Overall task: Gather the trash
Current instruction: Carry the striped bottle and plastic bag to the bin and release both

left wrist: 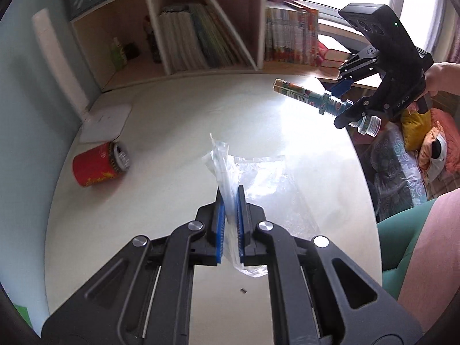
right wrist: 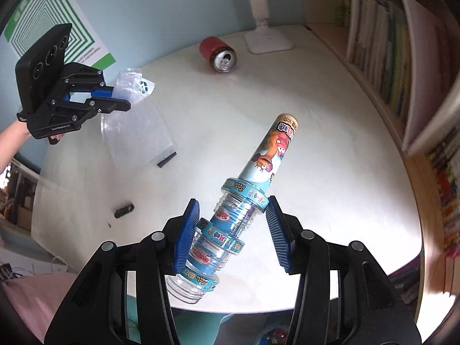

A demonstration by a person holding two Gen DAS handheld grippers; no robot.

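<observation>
Clear plastic bag (left wrist: 253, 178) being pinched at its upper edge between the closed blue pads (left wrist: 220, 230) of the left gripper (left wrist: 230, 201), hanging from there and draping down toward the white bench (left wrist: 161, 109). Stacked plastic bottle pieces with a paper tube (right wrist: 230, 218) being clamped crosswise in the right gripper (right wrist: 233, 215), jaws standing at a middling width on the blue-banded necks, tube end pointing away over the bench, well above it. Red can (left wrist: 99, 164) lying on its side near the far left of the bench, just beside the base of a white lamp (left wrist: 106, 120), apart from both grippers. Showing only in the left wrist view: a bookshelf (left wrist: 201, 43) with books at the far edge, a bright window, a heap of coloured cloth to the right, and a tiny dark speck on the bench under the gripper. Showing only in the right wrist view: the open mouth of the can, a green-and-white striped poster (right wrist: 54, 26) on the wall, a black strip (right wrist: 166, 159) at the bag's lower edge, and a small dark object (right wrist: 123, 210) lying on the bench nearer the person.
</observation>
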